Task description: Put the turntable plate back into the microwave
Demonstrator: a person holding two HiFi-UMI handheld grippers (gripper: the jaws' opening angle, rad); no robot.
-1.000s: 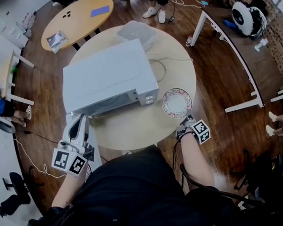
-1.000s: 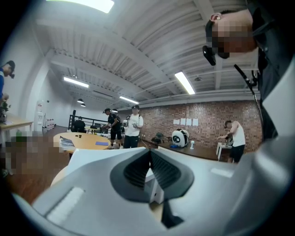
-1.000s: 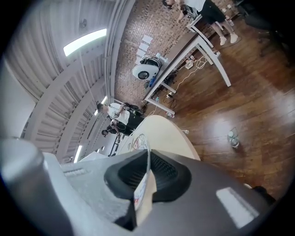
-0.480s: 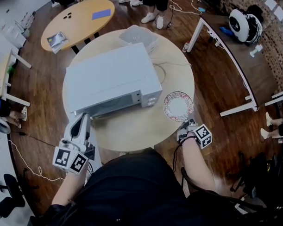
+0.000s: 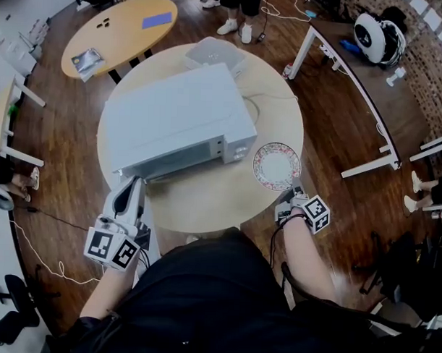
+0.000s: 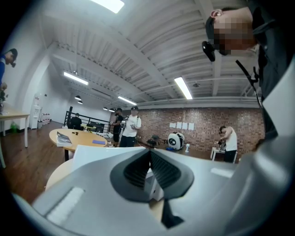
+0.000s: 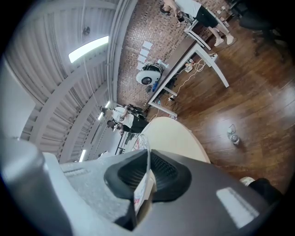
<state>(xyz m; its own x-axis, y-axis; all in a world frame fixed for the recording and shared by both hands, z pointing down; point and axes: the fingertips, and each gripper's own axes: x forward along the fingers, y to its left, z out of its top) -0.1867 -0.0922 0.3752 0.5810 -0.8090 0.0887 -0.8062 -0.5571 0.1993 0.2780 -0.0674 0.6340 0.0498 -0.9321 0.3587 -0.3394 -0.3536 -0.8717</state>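
The white microwave (image 5: 176, 116) stands on the round beige table (image 5: 206, 200), its front with the dark window facing me and its door looking closed. The turntable plate (image 5: 276, 165), white with a floral rim, is to the right of the microwave over the table's right side. My right gripper (image 5: 291, 190) is shut on the plate's near rim; in the right gripper view the rim (image 7: 144, 182) stands edge-on between the pads of the right gripper (image 7: 148, 173). My left gripper (image 5: 130, 182) is at the microwave's front left corner, shut and empty, with its pads meeting in the left gripper (image 6: 150, 156) view.
A flat white box (image 5: 214, 52) and a cable (image 5: 260, 101) lie behind the microwave. A yellow oval table (image 5: 121, 31) is at the far left and a long white-legged desk (image 5: 355, 75) at the right. People stand beyond the tables.
My right gripper has lifted the plate a little. The left gripper has stayed in place by the microwave's corner.
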